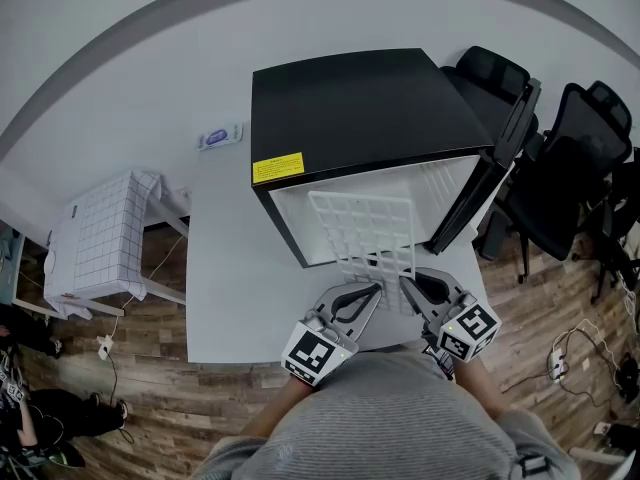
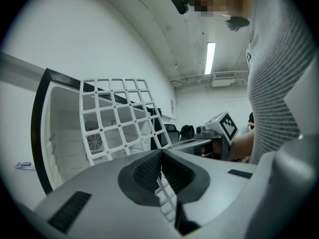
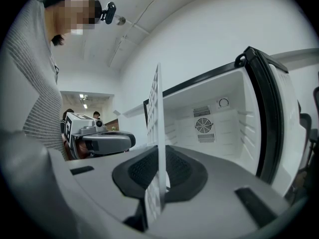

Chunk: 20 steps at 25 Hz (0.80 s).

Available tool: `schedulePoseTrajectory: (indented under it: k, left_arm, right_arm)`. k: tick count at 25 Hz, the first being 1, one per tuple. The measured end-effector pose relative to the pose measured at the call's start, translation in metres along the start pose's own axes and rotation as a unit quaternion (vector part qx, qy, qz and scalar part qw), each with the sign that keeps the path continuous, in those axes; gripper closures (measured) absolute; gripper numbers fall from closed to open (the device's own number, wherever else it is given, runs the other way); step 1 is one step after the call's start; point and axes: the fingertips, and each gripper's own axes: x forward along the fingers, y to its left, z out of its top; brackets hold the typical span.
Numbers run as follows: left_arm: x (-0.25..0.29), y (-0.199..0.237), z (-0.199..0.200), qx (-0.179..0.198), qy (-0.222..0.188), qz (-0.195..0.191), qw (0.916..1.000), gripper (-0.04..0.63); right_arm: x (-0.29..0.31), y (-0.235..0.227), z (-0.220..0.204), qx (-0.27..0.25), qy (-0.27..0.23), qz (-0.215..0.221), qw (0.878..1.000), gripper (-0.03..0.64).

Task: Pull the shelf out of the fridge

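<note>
Gripping near edge of shelf [image 1: 362,230]: left gripper [image 1: 372,290] and right gripper [image 1: 408,286] side by side, both clamped narrow on white grid, right one near shelf's right corner. Both hands equally near. Shelf runs straight away from grippers, front part out over table [image 1: 230,268], rear part inside fridge [image 1: 350,108] cavity. Door [image 1: 490,168] swung open at right. Judgement: pull goes straight back toward person, along shelf's run.

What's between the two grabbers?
The front edge of the shelf; the left gripper and right gripper both clamp it. Head view shows it.
</note>
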Motion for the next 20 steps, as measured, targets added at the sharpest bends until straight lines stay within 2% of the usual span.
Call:
schedulePoseTrajectory:
  k: [20]
  left_arm:
    - [-0.0027, 0.0038, -0.0007, -0.001, 0.000, -0.003, 1.0000, 0.584]
  right_arm:
    - [0.0042, 0.0034, -0.0013, 0.001, 0.005, -0.003, 1.000, 0.581]
